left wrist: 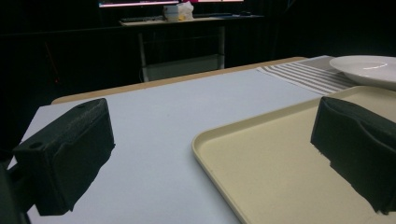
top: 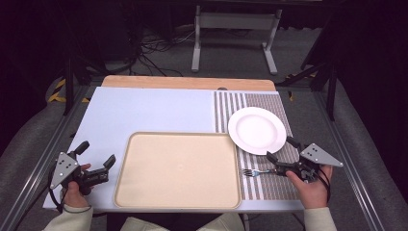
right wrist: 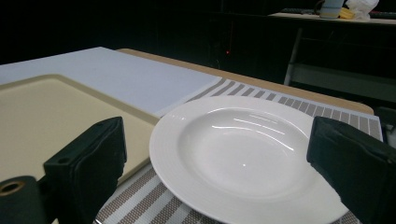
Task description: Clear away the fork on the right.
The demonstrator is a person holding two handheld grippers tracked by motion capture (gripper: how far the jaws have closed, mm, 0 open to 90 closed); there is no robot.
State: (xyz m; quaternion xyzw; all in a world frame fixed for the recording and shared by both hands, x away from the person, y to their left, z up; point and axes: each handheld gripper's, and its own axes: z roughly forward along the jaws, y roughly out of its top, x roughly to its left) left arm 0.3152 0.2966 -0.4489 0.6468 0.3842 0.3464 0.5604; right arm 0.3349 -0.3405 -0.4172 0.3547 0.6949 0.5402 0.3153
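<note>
My left gripper (top: pixel 97 154) is held by a hand at the table's front left, just left of the beige tray (top: pixel 144 144). It is open with nothing between its jaws. In the left gripper view, the left gripper (left wrist: pixel 212 121) looks across the tray's near corner (left wrist: pixel 210 140) toward the white plate (left wrist: pixel 369 67). My right gripper (top: pixel 281 149) is at the front right, open and close to the near rim of the white plate (top: pixel 256 130). In the right gripper view, the plate (right wrist: pixel 243 149) lies ahead between the spread jaws, untouched. A metal fork (top: pixel 256 172) lies on the striped placemat (top: pixel 260 187) beside the right hand.
The light blue table top (top: pixel 154 110) has a wooden strip (top: pixel 187 83) along its far edge. Beyond it stand a metal frame (top: pixel 235 33) and cables on the dark floor. Metal rails (top: pixel 43 163) run along both sides of the table.
</note>
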